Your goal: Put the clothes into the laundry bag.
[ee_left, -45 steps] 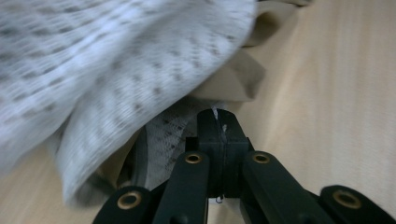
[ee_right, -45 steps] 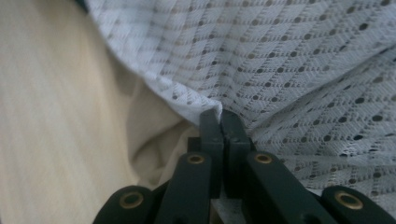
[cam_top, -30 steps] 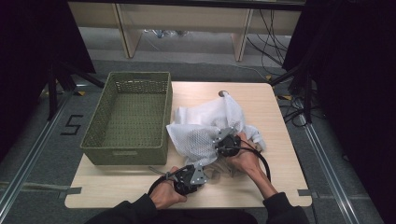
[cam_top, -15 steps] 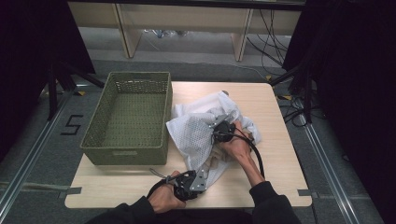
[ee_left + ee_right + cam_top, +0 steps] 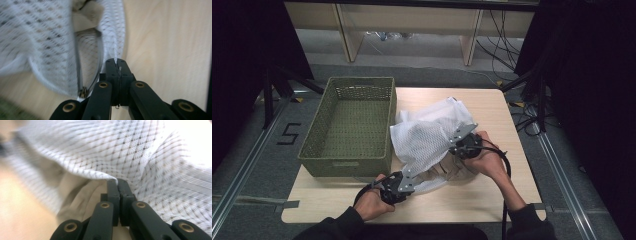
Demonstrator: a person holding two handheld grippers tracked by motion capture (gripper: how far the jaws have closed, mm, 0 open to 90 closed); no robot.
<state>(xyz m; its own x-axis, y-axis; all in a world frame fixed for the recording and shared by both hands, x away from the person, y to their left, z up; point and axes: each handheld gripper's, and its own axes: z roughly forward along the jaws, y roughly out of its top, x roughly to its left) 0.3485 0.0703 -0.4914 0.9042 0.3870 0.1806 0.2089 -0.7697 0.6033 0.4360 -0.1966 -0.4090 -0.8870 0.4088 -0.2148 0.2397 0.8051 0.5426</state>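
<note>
A white mesh laundry bag lies crumpled on the wooden table, to the right of the basket. My left gripper is shut on the bag's near edge; the left gripper view shows the mesh hem pinched between the closed jaws, with a grey zipper beside them. My right gripper is shut on the bag's upper layer and holds it up off the table. Beige cloth shows inside the bag, under the lifted mesh.
An olive-green plastic basket stands on the table's left part, touching the bag's left side. Bare tabletop lies along the front edge and to the right of the bag. Shelving and cables are beyond the table.
My right gripper has risen and pulled the bag's upper layer up, spreading the mesh. My left gripper has slid along the front edge, still on the hem.
</note>
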